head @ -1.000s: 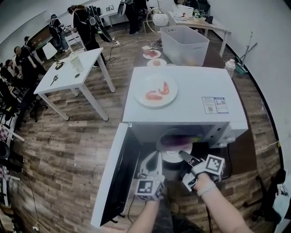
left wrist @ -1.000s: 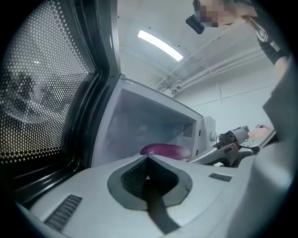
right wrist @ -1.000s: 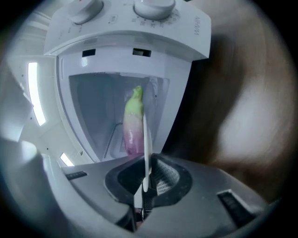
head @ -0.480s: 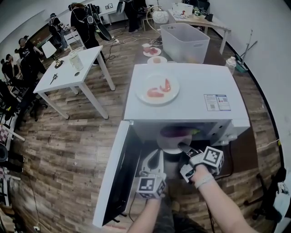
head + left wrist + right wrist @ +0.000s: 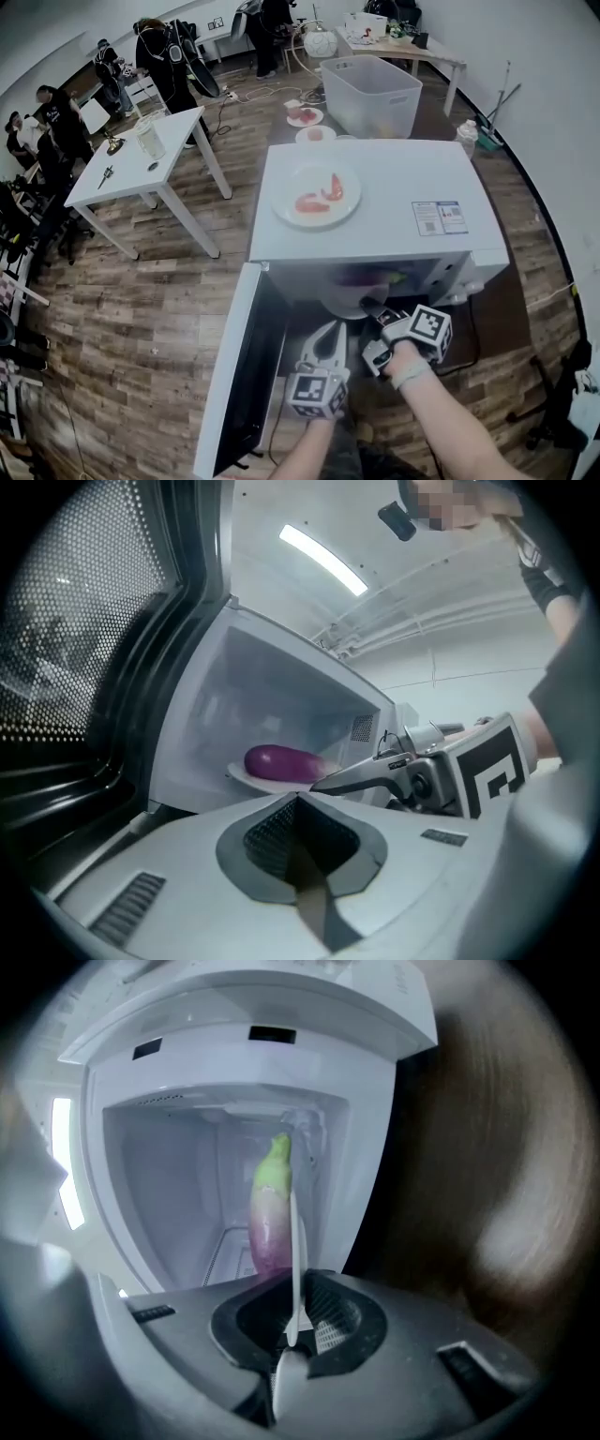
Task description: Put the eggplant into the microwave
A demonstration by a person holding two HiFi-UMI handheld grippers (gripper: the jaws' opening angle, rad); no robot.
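Note:
The purple eggplant (image 5: pixel 370 277) with its green end lies on a white plate (image 5: pixel 342 302) inside the open white microwave (image 5: pixel 375 202). My right gripper (image 5: pixel 367 307) is shut on the plate's near rim. In the right gripper view the plate (image 5: pixel 296 1241) runs edge-on between the jaws, with the eggplant (image 5: pixel 270 1208) just past them in the cavity. My left gripper (image 5: pixel 328 330) hovers in front of the opening, left of the right one, shut and empty. The left gripper view shows the eggplant (image 5: pixel 281 761) on the plate (image 5: pixel 272 782) and the right gripper (image 5: pixel 375 775) beside it.
The microwave door (image 5: pixel 239 375) hangs open to the left. A plate of red food (image 5: pixel 317 195) sits on the microwave's top. Behind stand a clear plastic bin (image 5: pixel 375 94) and two small plates (image 5: pixel 305 117). A white table (image 5: pixel 141 155) and several people are at the left.
Both grippers moved toward the microwave opening. The plate with the eggplant went deeper into the cavity and shows less under the microwave's top.

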